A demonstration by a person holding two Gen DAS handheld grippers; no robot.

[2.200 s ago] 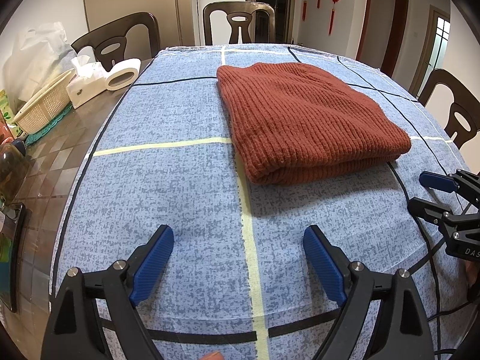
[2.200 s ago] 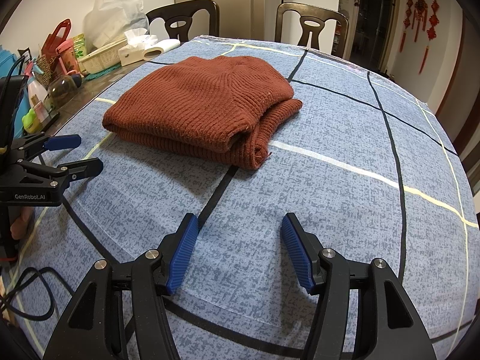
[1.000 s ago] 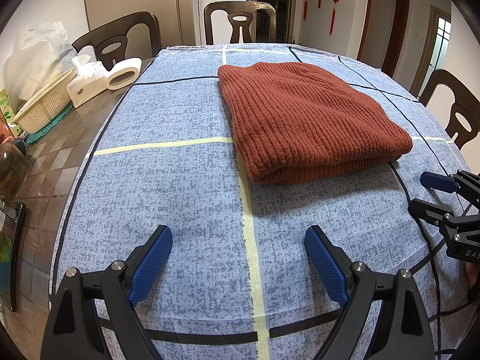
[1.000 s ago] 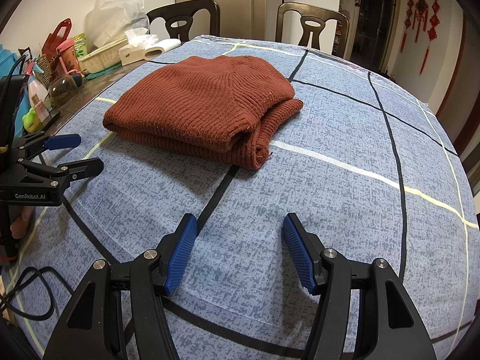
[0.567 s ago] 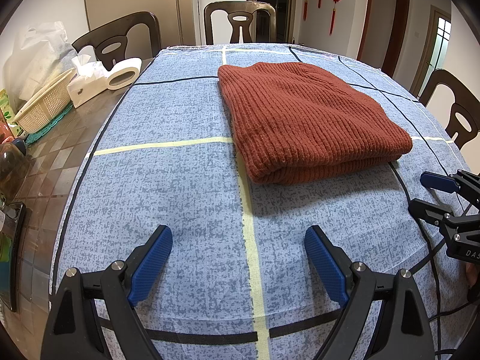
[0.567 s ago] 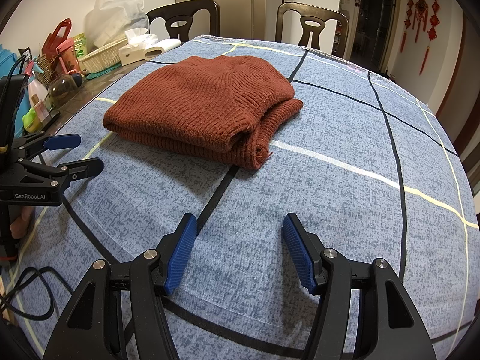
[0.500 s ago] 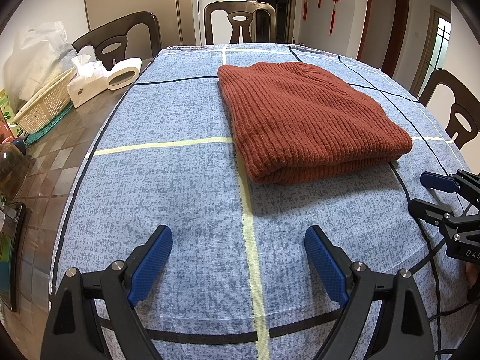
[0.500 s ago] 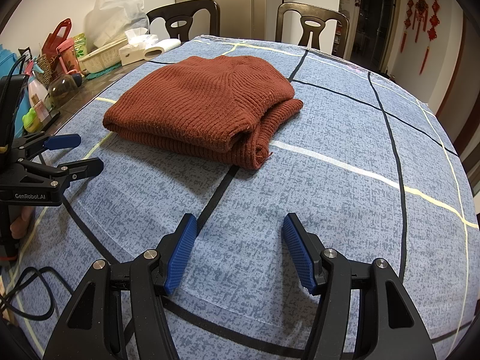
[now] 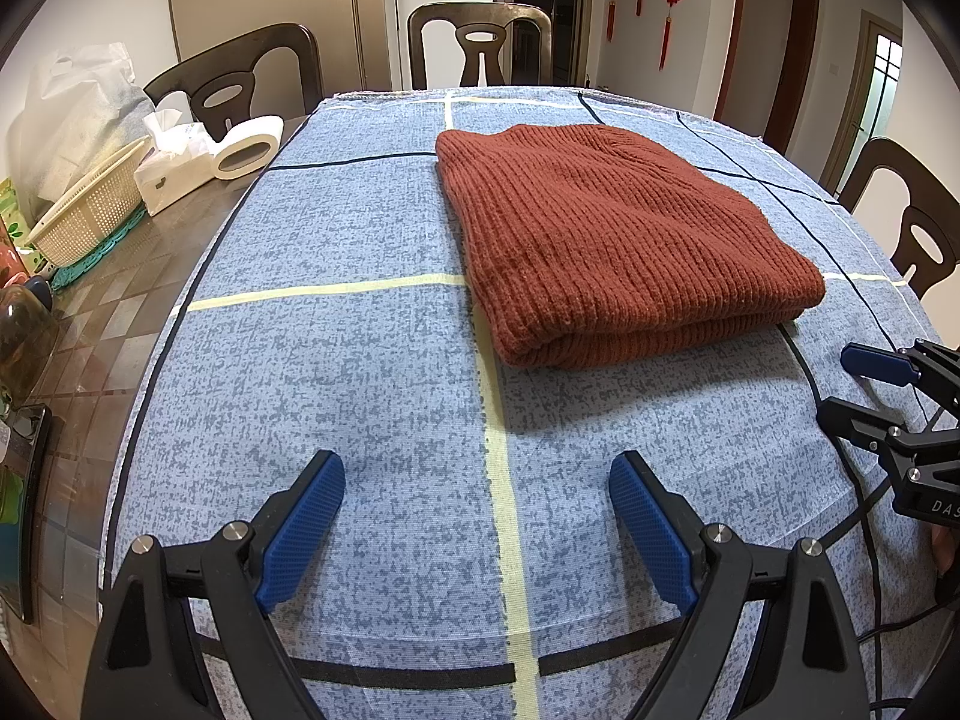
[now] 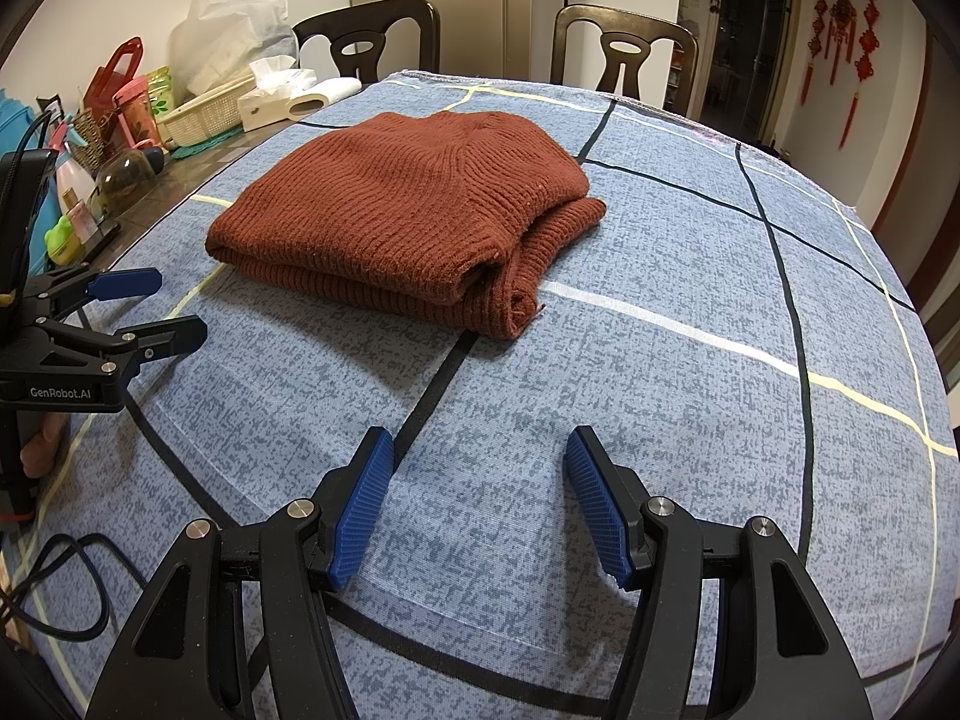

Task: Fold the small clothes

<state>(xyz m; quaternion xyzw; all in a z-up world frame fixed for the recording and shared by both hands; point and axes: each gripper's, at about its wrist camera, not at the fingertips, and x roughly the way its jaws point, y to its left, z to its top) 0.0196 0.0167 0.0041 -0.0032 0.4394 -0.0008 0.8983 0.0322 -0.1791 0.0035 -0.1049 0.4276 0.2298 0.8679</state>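
Rust-red ribbed knit sweater point(image 9: 612, 240) lies folded into a thick rectangle on the blue grid-patterned cloth point(image 9: 360, 360) covering the tabletop, toward the far edge, nearer the middle than either side. Left gripper point(image 9: 477, 531): blue-padded fingers point(image 9: 300, 531) spread wide, nothing between them, above bare cloth near the near edge, well apart from the sweater. Right gripper point(image 10: 480, 510): fingers point(image 10: 363, 507) moderately apart, also empty, near the same edge. White tissue box point(image 9: 174, 171) and cream plastic basket point(image 9: 90, 210) sit on the uncovered left side.
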